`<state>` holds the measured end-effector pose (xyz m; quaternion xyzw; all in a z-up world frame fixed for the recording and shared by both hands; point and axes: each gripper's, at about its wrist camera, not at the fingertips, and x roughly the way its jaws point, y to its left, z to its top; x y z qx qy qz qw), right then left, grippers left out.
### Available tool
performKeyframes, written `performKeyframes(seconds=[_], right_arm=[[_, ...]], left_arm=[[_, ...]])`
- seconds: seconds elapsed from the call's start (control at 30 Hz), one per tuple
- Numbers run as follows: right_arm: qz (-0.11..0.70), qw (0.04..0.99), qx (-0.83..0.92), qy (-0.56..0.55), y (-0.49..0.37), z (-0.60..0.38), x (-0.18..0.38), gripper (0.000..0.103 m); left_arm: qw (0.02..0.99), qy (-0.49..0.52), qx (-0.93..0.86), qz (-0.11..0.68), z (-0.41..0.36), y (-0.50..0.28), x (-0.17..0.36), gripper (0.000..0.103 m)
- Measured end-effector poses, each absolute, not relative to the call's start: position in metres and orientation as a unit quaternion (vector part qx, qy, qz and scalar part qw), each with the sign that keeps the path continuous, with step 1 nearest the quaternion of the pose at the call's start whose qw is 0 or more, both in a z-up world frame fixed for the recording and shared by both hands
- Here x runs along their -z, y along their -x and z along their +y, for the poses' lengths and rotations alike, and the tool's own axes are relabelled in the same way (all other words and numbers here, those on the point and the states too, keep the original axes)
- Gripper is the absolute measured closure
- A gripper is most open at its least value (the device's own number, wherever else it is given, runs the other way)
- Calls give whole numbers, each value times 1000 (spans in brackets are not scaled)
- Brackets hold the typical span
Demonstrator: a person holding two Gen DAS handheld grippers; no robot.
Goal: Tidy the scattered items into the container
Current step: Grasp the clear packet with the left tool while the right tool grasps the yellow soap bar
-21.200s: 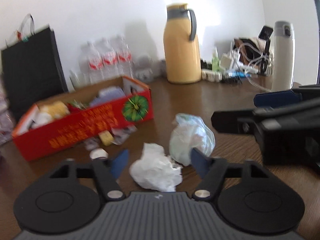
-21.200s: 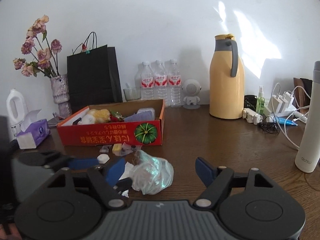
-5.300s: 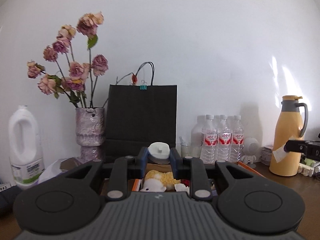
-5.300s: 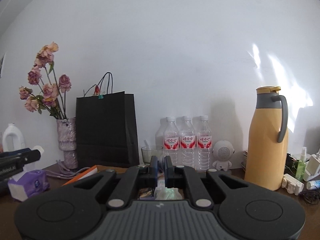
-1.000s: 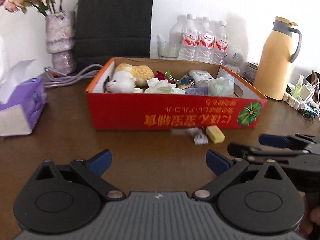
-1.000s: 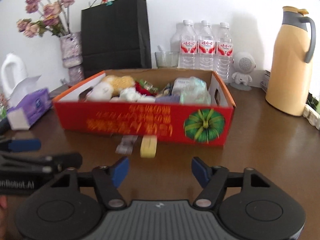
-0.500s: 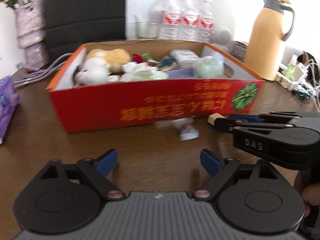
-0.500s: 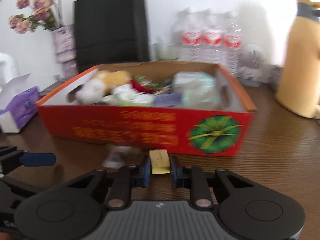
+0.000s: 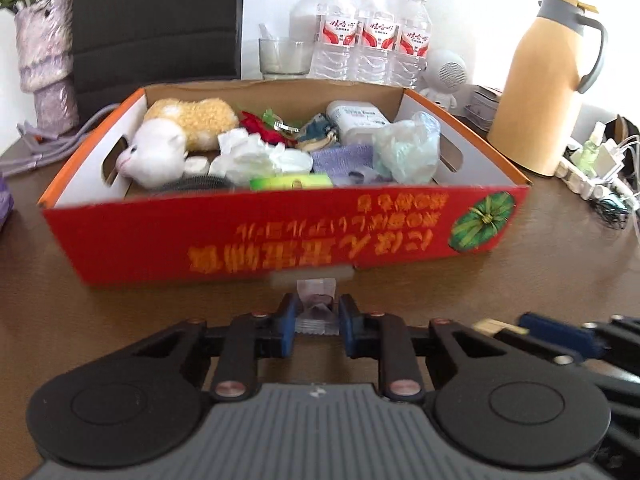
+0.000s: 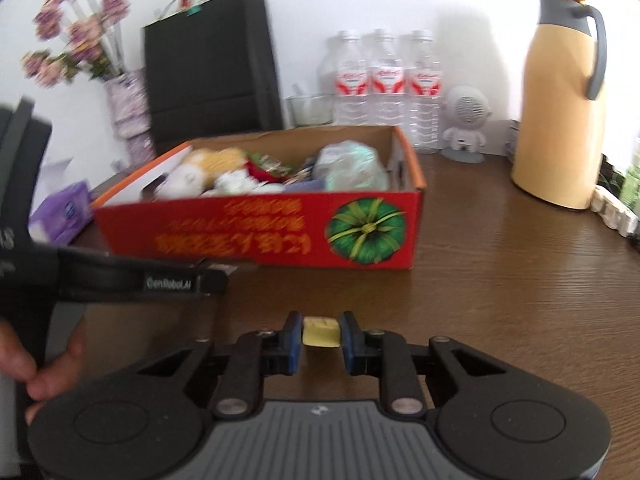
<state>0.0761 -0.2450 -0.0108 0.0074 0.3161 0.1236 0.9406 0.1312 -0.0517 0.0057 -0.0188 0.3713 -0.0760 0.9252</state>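
Observation:
The red cardboard box (image 9: 256, 236) stands on the brown table and holds a plush toy, crumpled tissue, a plastic bag and other items; it also shows in the right wrist view (image 10: 280, 232). My left gripper (image 9: 318, 318) is shut on a small clear wrapped packet (image 9: 318, 304) just in front of the box's front wall. My right gripper (image 10: 320, 334) is shut on a small yellow block (image 10: 321, 332), held in front of the box. The right gripper's tip with the yellow block (image 9: 490, 325) shows at the lower right of the left wrist view.
A yellow thermos jug (image 10: 564, 100), water bottles (image 10: 388, 80), a small white speaker (image 10: 464, 120), a black paper bag (image 10: 208, 60) and a flower vase (image 10: 128, 116) stand behind the box. A purple tissue pack (image 10: 64, 210) lies left. Chargers and cables (image 9: 600, 176) lie right.
My left gripper has moved forward and closed on the wrapped packet. My right gripper, shut on the yellow block, has pulled back from the box with it.

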Motion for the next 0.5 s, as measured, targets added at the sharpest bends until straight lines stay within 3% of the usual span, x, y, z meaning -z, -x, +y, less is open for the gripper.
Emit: performKeyframes(seconds=[0.13, 0.23, 0.3, 0.37, 0.5], right_arm=[[328, 936, -129, 10, -72, -237, 20, 82], [326, 937, -125, 4, -75, -237, 21, 74], [322, 939, -125, 13, -77, -233, 23, 74], [321, 939, -118, 37, -79, -226, 23, 84], [321, 941, -106, 22, -75, -226, 15, 84]], left_arm=[[926, 23, 61, 372, -38, -106, -8, 80], [931, 30, 50, 362, -29, -90, -14, 80], [936, 30, 41, 349, -26, -81, -18, 80], [941, 26, 34, 336, -25, -72, -22, 80], [956, 22, 12, 291, -21, -48, -35, 80]])
